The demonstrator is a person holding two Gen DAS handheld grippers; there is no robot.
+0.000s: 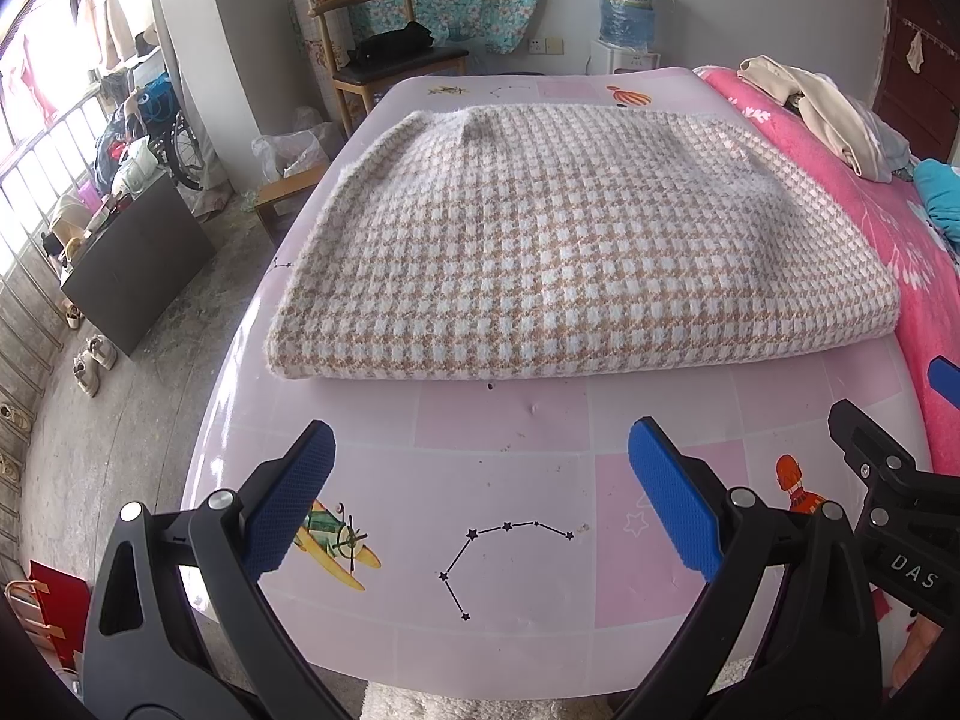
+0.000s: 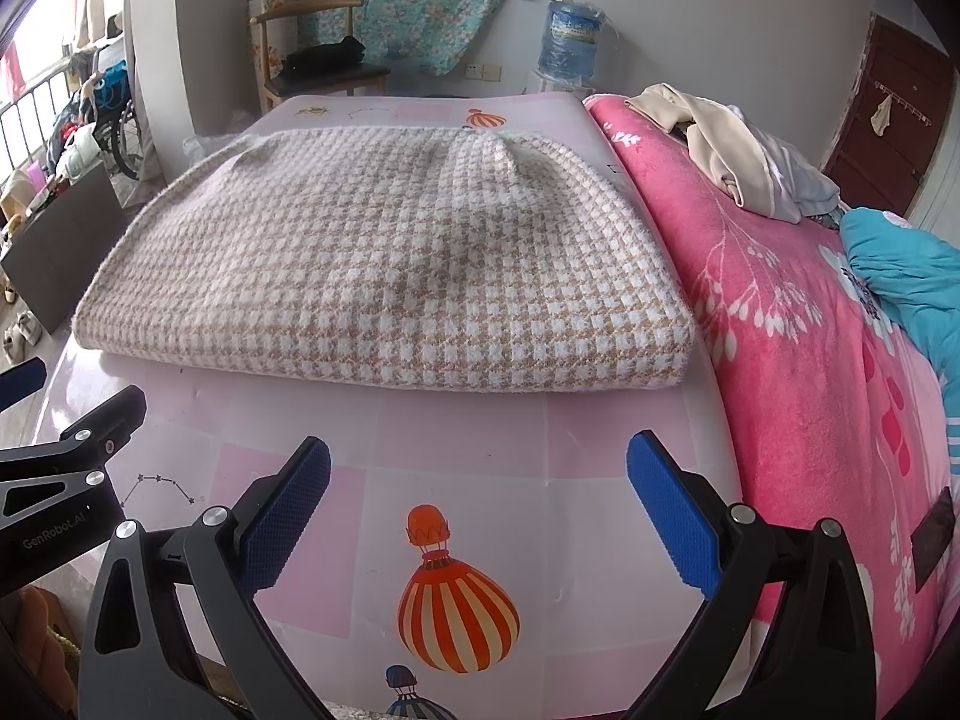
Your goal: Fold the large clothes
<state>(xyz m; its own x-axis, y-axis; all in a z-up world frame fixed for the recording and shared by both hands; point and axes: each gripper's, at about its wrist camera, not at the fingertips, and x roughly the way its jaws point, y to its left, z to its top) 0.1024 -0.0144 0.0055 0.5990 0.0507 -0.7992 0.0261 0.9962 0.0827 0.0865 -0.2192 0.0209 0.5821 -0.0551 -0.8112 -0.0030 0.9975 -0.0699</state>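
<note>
One checked knit garment (image 1: 570, 240) is seen folded into a thick rectangle on the pink printed table cover (image 1: 510, 438), its near edge lying well ahead of both grippers. The left gripper (image 1: 480, 498) is held wide open with nothing between its blue pads, and the right gripper (image 2: 480, 504) is likewise spread wide and empty; both are poised low over the bare cover, near each other side by side.

The fold is judged to be largely done, so the main risk is that the stack is disturbed. If only the top layer of the fluffy knit is pinched, the layers beneath could be dragged out of line and the rectangle opened. If the two grippers are closed at uneven heights, a skewed crease could be made. The garment's left edge lies close to the table's left edge, so a push to that side could send it sliding toward the floor. On the right it touches the pink blanket (image 2: 810, 330), where it could be snagged.

Counted: one folded garment, two grippers, one blanket, one loose pile of pale clothes (image 2: 720, 144) on the blanket, one teal item (image 2: 900, 270).
</note>
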